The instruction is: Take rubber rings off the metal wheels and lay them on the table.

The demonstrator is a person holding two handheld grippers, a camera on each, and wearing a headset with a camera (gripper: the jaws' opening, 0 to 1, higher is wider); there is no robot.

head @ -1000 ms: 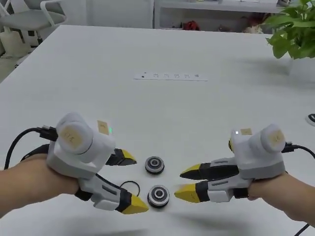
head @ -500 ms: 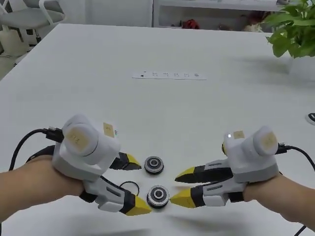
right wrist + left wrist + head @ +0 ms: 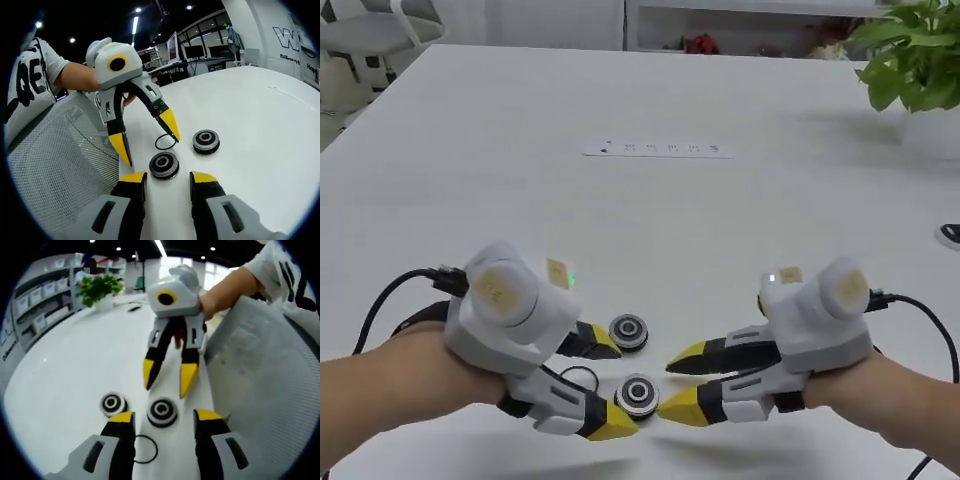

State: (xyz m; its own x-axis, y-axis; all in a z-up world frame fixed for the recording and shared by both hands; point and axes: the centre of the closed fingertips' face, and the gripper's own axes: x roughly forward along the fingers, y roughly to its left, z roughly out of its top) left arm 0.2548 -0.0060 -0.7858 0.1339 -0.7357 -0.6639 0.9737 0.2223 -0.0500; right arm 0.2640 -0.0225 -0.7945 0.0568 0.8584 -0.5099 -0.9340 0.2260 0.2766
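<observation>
Two small metal wheels with dark rubber rims lie flat on the white table [image 3: 650, 220]: a near wheel [image 3: 637, 394] [image 3: 162, 411] [image 3: 164, 165] and a far wheel [image 3: 628, 331] [image 3: 113, 403] [image 3: 206, 141]. A thin black rubber ring [image 3: 578, 380] [image 3: 142, 449] [image 3: 165, 141] lies loose beside them. My left gripper [image 3: 612, 385] [image 3: 165, 416] [image 3: 146, 136] is open, its tips either side of the near wheel. Facing it from the other side, my right gripper [image 3: 669, 385] [image 3: 168, 177] [image 3: 167, 377] is open with its tips just short of the same wheel.
A white strip with small marks [image 3: 655, 149] lies mid-table. A potted plant [image 3: 910, 60] stands at the far right, and a dark object [image 3: 950, 235] sits at the right edge. A chair [image 3: 380, 25] stands beyond the far left corner. Cables trail from both grippers.
Both grippers have closed in on the near wheel from either side; the gap between their tips has shrunk. Wheels and loose ring have stayed put.
</observation>
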